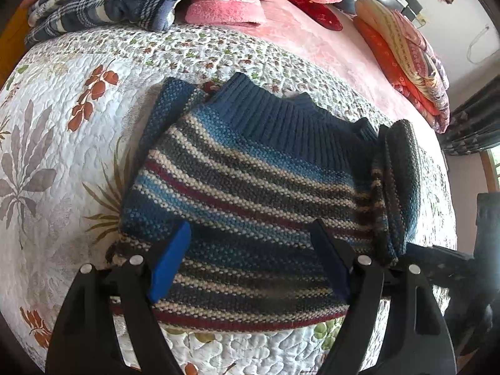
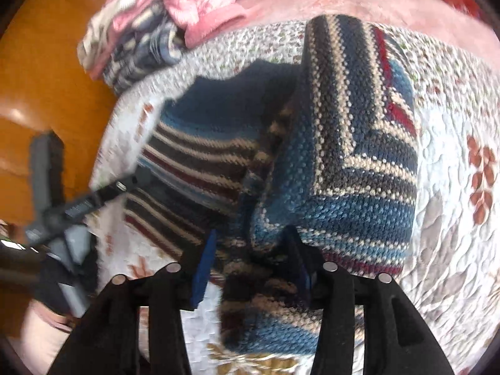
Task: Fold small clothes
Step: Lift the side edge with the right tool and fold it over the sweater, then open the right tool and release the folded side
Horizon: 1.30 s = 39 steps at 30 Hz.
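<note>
Item: striped knit sweater [image 1: 250, 187], laid flat on the quilt [image 1: 56, 156] of a bed, collar [image 1: 281, 115] away from the left hand-held gripper [image 1: 250, 262]. One side flap [image 2: 350, 143] is seen raised and turned over toward the sweater's middle. Step judged in hand: folding that side inward. It is best done by carrying the flap straight across, keeping its edge parallel to the sweater's side, and laying it down without dragging the body. Left hand-held gripper: jaws wide apart, nothing gripped, hovering over the sweater's hem. Right hand-held gripper [image 2: 250, 265]: jaws apart around the flap's lower edge; whether the knit is actually pinched cannot be told. Other laundry [image 1: 109, 0] lies beyond the sweater's collar.
</note>
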Each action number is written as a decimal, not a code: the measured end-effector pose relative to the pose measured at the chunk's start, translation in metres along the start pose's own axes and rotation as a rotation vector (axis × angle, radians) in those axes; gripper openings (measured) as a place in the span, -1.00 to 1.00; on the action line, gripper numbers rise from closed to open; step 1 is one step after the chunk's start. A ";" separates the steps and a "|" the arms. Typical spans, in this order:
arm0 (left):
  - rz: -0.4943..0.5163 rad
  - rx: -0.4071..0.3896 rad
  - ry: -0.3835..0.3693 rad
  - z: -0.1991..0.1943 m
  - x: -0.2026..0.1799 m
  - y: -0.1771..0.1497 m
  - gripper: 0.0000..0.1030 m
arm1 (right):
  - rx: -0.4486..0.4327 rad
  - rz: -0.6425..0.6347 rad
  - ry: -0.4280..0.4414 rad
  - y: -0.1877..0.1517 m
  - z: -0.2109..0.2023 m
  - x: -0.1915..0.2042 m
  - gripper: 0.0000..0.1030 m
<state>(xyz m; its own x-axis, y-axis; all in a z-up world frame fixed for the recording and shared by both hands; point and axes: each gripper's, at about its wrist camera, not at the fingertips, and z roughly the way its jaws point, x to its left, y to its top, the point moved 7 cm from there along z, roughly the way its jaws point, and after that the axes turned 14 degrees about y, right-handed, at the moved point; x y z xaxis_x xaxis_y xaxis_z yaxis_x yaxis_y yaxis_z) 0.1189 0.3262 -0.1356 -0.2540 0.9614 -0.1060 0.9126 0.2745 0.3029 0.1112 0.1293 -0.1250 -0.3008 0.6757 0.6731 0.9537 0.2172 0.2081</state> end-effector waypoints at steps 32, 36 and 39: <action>0.053 0.110 -0.345 0.013 -0.157 0.003 0.58 | -0.221 0.479 0.004 -0.032 -0.125 -0.121 -0.07; 0.081 0.125 -0.357 0.020 -0.173 0.006 0.58 | -0.207 0.485 0.001 -0.031 -0.121 -0.129 -0.07; 0.101 0.144 -0.352 0.027 -0.184 0.006 0.58 | -0.204 0.492 0.002 -0.030 -0.120 -0.133 -0.07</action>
<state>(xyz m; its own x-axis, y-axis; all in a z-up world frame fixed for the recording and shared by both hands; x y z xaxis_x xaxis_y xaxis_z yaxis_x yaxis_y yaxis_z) 0.1798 0.1507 -0.1402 -0.0576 0.9110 -0.4084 0.9695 0.1487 0.1948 0.1230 -0.0520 -0.1359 0.1819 0.6617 0.7273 0.9639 -0.2662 0.0011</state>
